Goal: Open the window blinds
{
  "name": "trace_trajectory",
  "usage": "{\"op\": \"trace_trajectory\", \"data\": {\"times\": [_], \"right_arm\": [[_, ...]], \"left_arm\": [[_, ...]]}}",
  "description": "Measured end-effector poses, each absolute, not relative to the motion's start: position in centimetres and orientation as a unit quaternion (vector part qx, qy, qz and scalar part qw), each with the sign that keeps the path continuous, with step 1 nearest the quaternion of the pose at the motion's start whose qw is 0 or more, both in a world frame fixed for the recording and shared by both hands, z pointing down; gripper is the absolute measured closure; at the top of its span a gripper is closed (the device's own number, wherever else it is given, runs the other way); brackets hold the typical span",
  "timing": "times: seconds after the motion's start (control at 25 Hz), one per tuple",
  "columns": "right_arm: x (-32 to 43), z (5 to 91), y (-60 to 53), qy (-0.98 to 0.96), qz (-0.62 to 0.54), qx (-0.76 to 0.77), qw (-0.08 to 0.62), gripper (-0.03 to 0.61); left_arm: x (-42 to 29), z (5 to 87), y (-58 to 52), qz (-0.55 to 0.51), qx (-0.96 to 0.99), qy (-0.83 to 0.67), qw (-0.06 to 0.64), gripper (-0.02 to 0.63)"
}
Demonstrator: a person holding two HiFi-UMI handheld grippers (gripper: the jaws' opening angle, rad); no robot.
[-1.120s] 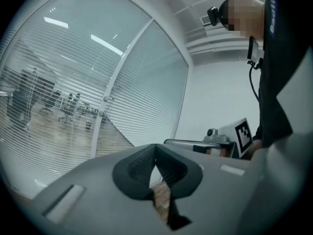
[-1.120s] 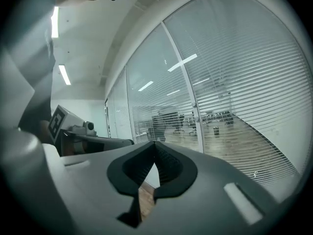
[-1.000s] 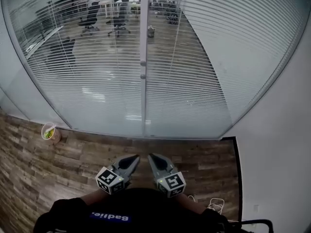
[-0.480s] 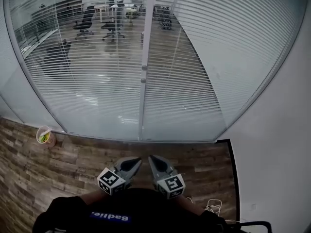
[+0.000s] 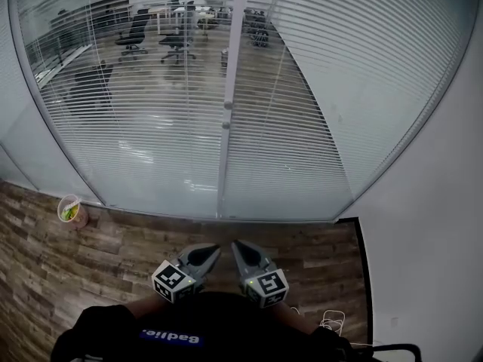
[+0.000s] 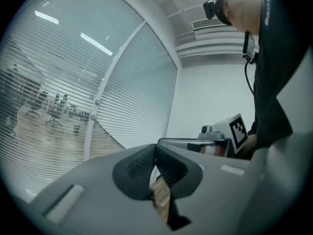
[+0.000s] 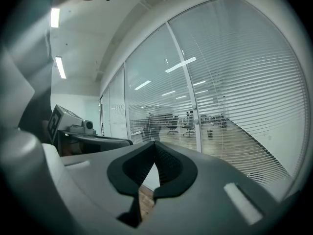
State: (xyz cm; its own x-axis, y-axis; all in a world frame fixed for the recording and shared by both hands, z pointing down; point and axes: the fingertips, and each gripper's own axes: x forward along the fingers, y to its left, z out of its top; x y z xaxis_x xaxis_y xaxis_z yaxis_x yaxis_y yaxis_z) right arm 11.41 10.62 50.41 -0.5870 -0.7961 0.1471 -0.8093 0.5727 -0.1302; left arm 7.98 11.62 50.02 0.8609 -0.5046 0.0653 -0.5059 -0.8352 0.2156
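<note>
Before white slatted window blinds (image 5: 317, 111), grey plastic left gripper (image 5: 210, 250) and right gripper (image 5: 238, 246) are held pressed together, empty; spread jaws are likely needed for the post's small white knobs (image 5: 227, 105).

**Blinds cut at the top, hands out of sight**

The window blinds (image 5: 324, 89) run past the head view's upper edge, so their top is cut off. The two knobs (image 5: 227, 105) on the post (image 5: 234, 44) are too small to identify. The chairs (image 5: 137, 29) behind the slats show only in stripes. What lies in the cup (image 5: 70, 209) cannot be made out. The person's dark top (image 5: 204, 319) and the marker cubes hide the hands behind the left gripper (image 5: 213, 249) and right gripper (image 5: 236, 245). A white wiry thing (image 5: 332, 319) on the floor (image 5: 45, 277) is unclear.
</note>
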Motion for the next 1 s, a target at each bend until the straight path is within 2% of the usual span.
{"op": "trace_trajectory", "data": {"times": [1.0], "right_arm": [[11.19,50.38,11.14,-0.891,0.102,0.442,0.034,0.577]], "left_arm": [[8.07,49.98,12.27,0.002,0.957,-0.265,0.114,0.615]]}}
